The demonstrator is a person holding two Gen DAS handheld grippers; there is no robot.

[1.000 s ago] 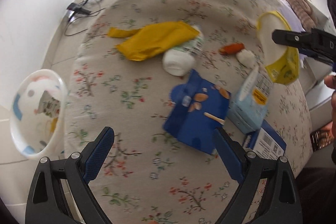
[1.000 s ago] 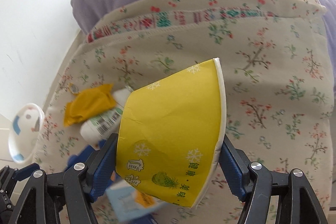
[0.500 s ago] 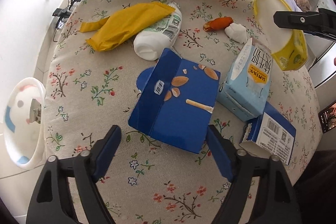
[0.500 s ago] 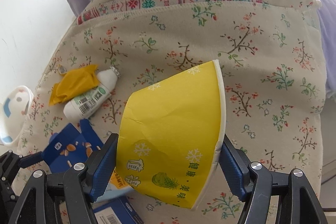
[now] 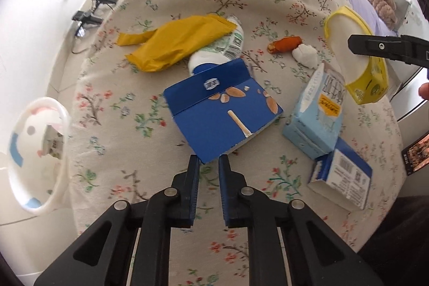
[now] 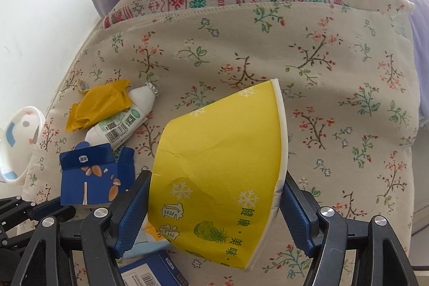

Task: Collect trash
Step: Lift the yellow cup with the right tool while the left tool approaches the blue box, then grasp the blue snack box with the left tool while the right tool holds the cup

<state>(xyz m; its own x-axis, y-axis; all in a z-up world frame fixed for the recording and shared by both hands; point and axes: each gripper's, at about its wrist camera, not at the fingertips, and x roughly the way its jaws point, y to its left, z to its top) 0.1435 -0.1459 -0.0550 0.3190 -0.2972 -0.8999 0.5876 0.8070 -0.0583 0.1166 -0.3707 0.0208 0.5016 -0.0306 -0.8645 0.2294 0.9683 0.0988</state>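
Left wrist view: the blue box (image 5: 222, 114) on the bed (image 5: 268, 4) is pinched at its corner by the left gripper (image 5: 209, 165). The yellow cup (image 6: 222, 178) is squeezed by the right gripper (image 6: 214, 205). With so little held, the box could slip out.

I see that my left gripper (image 5: 209, 165) has two dark blue fingers (image 5: 193, 178) with a fine ribbed texture, fixed on black linkage arms with round silver screws at the joints, in the lower centre of the frame. My right gripper (image 6: 214, 208) is built the same: blue textured pads (image 6: 132, 213), black open-frame arms, silver screws. At the right edge of the left view, a small piece of bare skin (image 5: 424, 91) shows.
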